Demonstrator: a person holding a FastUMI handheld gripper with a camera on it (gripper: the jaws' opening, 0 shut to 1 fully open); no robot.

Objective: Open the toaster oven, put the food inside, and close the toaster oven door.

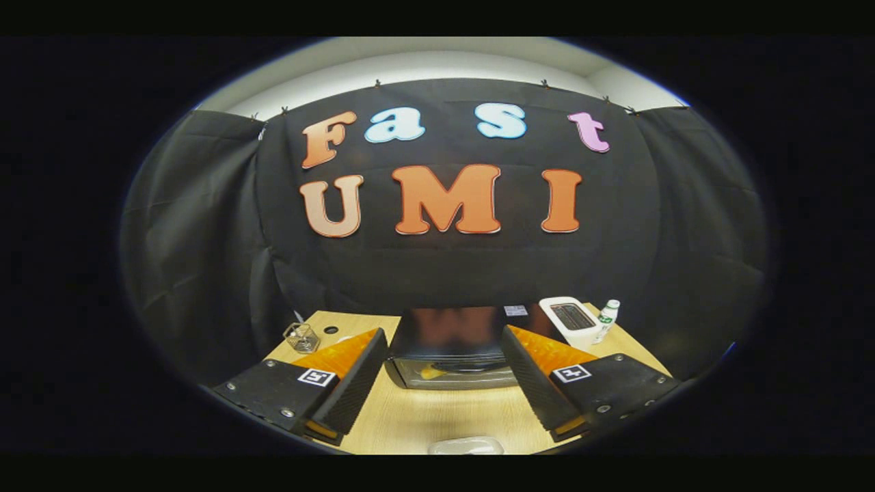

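A black toaster oven (451, 342) with a glossy top stands on the wooden table (424, 417), just beyond my fingers. Its glass door (454, 374) faces me and looks closed. Something yellow shows dimly behind the glass. My gripper (441, 393) hangs above the table in front of the oven, open, with nothing between its two black fingers (348, 393). A pale, clear container (466, 446) lies on the table below and between the fingers; what it holds I cannot make out.
A white box-shaped device (573, 320) and a small white bottle with a green label (606, 321) stand to the right behind the oven. A clear glass (302, 337) sits at the table's left, near a round hole (331, 330). Black cloth walls the booth.
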